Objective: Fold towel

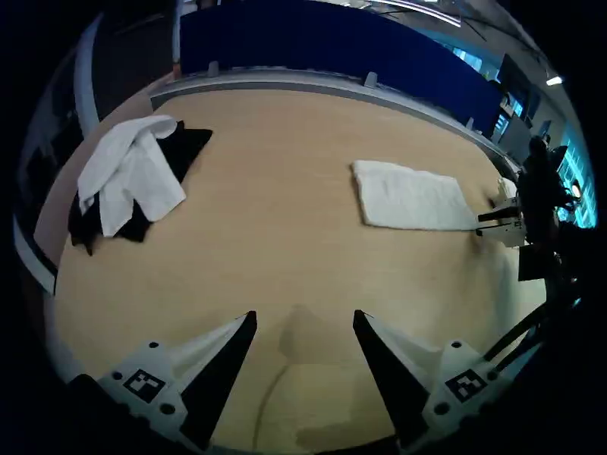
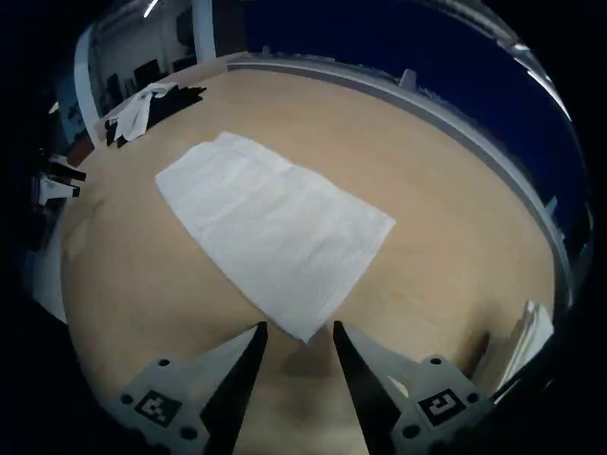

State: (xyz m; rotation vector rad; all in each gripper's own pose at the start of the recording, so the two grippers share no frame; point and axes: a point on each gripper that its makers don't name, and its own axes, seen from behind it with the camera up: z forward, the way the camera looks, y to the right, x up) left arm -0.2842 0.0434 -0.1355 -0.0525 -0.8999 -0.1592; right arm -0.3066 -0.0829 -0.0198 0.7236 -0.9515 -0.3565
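- Left gripper view: wide-open, empty left gripper [image 1: 303,322] over light wooden tabletop [image 1: 288,235].
- Flat white rectangular towel [image 1: 413,197] well ahead, right of centre, on bare wood.
- Crumpled white cloth [image 1: 129,174] atop black fabric [image 1: 190,148] at far left, well apart from towel.
- Right gripper view: parted, empty right gripper [image 2: 300,326] just short of towel's nearest corner, that corner pointing between both fingertips.

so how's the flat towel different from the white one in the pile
The flat towel lies spread on the table; the piled towel is crumpled, draped over a black cloth. The flat towel's corner sits near the right gripper; the piled towel is far off. Both are white.
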